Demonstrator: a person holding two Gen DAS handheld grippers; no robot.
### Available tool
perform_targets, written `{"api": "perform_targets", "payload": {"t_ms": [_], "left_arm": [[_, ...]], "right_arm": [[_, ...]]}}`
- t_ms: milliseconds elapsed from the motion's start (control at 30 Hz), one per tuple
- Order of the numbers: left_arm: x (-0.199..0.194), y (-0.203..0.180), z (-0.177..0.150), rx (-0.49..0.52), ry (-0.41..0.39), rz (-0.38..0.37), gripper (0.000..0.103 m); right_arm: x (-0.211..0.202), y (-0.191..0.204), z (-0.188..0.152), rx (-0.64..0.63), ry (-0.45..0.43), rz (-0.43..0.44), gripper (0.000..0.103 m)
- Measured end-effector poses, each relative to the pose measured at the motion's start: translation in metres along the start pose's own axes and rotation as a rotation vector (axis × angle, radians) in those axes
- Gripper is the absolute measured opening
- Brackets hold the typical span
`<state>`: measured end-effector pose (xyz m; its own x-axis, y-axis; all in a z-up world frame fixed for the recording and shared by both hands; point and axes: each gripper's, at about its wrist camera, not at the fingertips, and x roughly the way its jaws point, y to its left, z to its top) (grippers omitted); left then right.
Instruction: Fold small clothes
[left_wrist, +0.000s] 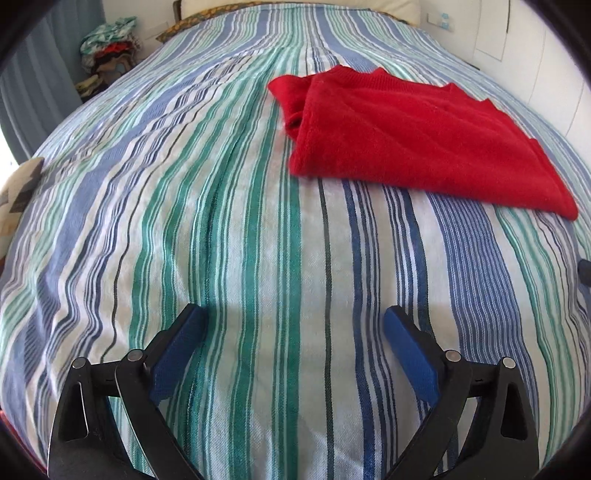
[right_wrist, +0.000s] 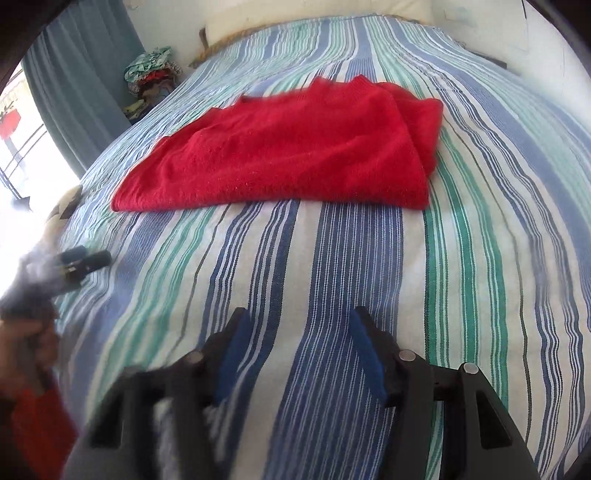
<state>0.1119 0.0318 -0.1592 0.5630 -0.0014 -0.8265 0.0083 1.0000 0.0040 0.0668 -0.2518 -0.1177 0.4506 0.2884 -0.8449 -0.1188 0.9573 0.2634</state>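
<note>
Two grippers hang over our striped bedspread (left_wrist: 258, 229): our left gripper (left_wrist: 295, 325) stands spread wide with nothing between its blue pads, then our right gripper (right_wrist: 295, 328) (partly blurred) is likewise parted and empty. Beyond both, a folded red sweater (right_wrist: 288, 158) lies flat on the bed, well apart from either tool.

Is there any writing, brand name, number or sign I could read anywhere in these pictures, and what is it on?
None can be read.
Red garment: no visible label or print.
Striped bedspread: stripes only.
Small wall plate: too small and blurred to tell.
</note>
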Motion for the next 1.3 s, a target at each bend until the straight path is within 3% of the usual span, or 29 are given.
{"api": "perform_targets", "payload": {"t_ms": [67, 167, 267, 333, 433, 533, 567, 600, 633, 733, 933, 1100, 1200, 1300], "left_arm": [[-0.003, 0.004, -0.004, -0.017, -0.036, -0.036, 0.101], [0.0, -0.001, -0.003, 0.004, -0.033, -0.019, 0.102], [0.0, -0.004, -0.006, 0.017, -0.053, -0.007, 0.102], [0.0, -0.003, -0.007, 0.013, -0.055, -0.013, 0.102], [-0.001, -0.001, -0.007, 0.008, -0.06, -0.025, 0.102], [-0.001, -0.001, -0.008, 0.008, -0.065, -0.025, 0.102], [-0.001, -0.001, -0.008, 0.008, -0.065, -0.025, 0.102], [-0.001, -0.001, -0.008, 0.008, -0.064, -0.025, 0.102], [-0.001, -0.001, -0.008, 0.008, -0.063, -0.026, 0.102], [0.0, -0.001, -0.008, 0.006, -0.059, -0.03, 0.103], [0.003, -0.002, -0.005, 0.011, -0.048, -0.018, 0.103], [0.003, -0.001, -0.005, 0.011, -0.048, -0.021, 0.103], [0.003, -0.001, -0.005, 0.01, -0.048, -0.022, 0.103], [0.003, -0.001, -0.005, 0.01, -0.048, -0.022, 0.103]], "right_arm": [[-0.008, -0.013, 0.018, 0.042, -0.003, 0.021, 0.057], [-0.022, -0.041, 0.058, 0.109, -0.059, 0.011, 0.057], [-0.018, -0.074, 0.1, 0.201, -0.094, -0.003, 0.07], [-0.005, -0.095, 0.12, 0.267, -0.09, -0.007, 0.07], [0.018, -0.113, 0.134, 0.353, -0.086, 0.025, 0.07], [0.05, -0.12, 0.134, 0.413, -0.021, 0.076, 0.069], [0.055, -0.118, 0.133, 0.405, -0.024, 0.09, 0.054], [0.058, -0.116, 0.133, 0.396, -0.027, 0.099, 0.016], [0.06, -0.117, 0.132, 0.42, -0.02, 0.111, 0.009], [0.052, -0.112, 0.136, 0.449, -0.033, 0.107, 0.009], [0.013, -0.036, 0.188, 0.326, -0.079, 0.206, 0.009], [0.033, 0.069, 0.23, 0.173, -0.043, 0.247, 0.009], [0.069, 0.133, 0.239, 0.066, 0.003, 0.201, 0.009], [0.11, 0.19, 0.233, -0.046, 0.06, 0.088, 0.009]]}}
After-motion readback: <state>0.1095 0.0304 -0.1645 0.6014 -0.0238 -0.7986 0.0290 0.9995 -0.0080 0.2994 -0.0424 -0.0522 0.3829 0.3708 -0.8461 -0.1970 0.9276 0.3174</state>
